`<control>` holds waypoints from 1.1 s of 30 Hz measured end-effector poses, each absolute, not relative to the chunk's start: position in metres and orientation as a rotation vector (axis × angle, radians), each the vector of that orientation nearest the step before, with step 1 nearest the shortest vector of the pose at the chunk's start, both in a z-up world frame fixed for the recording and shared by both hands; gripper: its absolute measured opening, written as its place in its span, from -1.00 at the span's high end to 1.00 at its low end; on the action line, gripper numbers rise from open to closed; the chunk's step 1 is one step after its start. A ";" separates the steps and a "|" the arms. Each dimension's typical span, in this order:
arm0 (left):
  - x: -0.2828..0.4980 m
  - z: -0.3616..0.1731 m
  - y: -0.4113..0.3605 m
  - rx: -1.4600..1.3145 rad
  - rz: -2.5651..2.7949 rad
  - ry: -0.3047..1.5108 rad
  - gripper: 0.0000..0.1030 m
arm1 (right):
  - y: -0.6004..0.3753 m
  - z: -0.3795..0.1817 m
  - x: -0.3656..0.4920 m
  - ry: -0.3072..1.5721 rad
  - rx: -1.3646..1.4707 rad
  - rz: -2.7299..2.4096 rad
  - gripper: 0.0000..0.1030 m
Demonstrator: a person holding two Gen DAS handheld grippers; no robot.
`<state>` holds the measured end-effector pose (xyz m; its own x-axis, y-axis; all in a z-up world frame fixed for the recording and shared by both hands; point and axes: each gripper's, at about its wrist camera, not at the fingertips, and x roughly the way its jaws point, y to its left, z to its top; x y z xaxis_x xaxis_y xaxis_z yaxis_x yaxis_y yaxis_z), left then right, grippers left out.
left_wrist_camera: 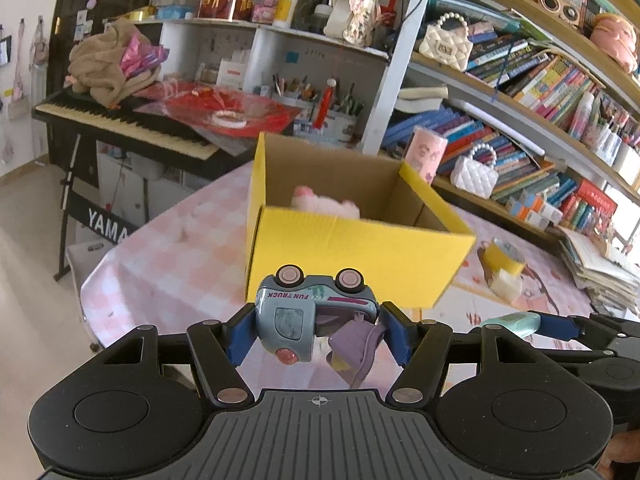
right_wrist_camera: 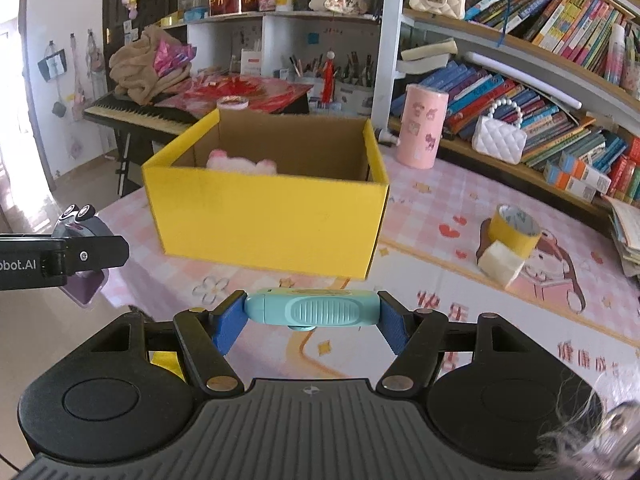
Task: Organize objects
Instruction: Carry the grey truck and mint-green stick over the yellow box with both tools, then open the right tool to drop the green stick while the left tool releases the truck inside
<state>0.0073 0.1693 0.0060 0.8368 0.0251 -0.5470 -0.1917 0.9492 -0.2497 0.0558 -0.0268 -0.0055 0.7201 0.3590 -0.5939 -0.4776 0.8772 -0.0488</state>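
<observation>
My left gripper (left_wrist_camera: 316,330) is shut on a blue toy truck (left_wrist_camera: 304,312) marked FUN TRUCK, held on its side, wheels up, in front of the yellow cardboard box (left_wrist_camera: 360,252). My right gripper (right_wrist_camera: 312,314) is shut on a teal oblong device (right_wrist_camera: 316,310), held crosswise above the table near the box (right_wrist_camera: 264,216). A pink plush toy (right_wrist_camera: 240,164) lies inside the box. In the right wrist view the left gripper (right_wrist_camera: 76,256) with the truck (right_wrist_camera: 78,220) shows at the left edge. The teal device (left_wrist_camera: 512,324) shows at the right in the left wrist view.
A roll of yellow tape (right_wrist_camera: 514,228) and a cream block (right_wrist_camera: 500,262) lie on the pink tablecloth (right_wrist_camera: 440,312) right of the box. A pink cylinder (right_wrist_camera: 420,130) stands behind. Bookshelves (right_wrist_camera: 540,60) run along the right. A keyboard piano (left_wrist_camera: 120,120) stands back left.
</observation>
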 end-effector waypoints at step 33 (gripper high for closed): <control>0.146 0.031 0.171 -0.254 0.279 0.519 -0.27 | 0.060 -0.005 0.252 0.766 -0.331 0.907 -0.30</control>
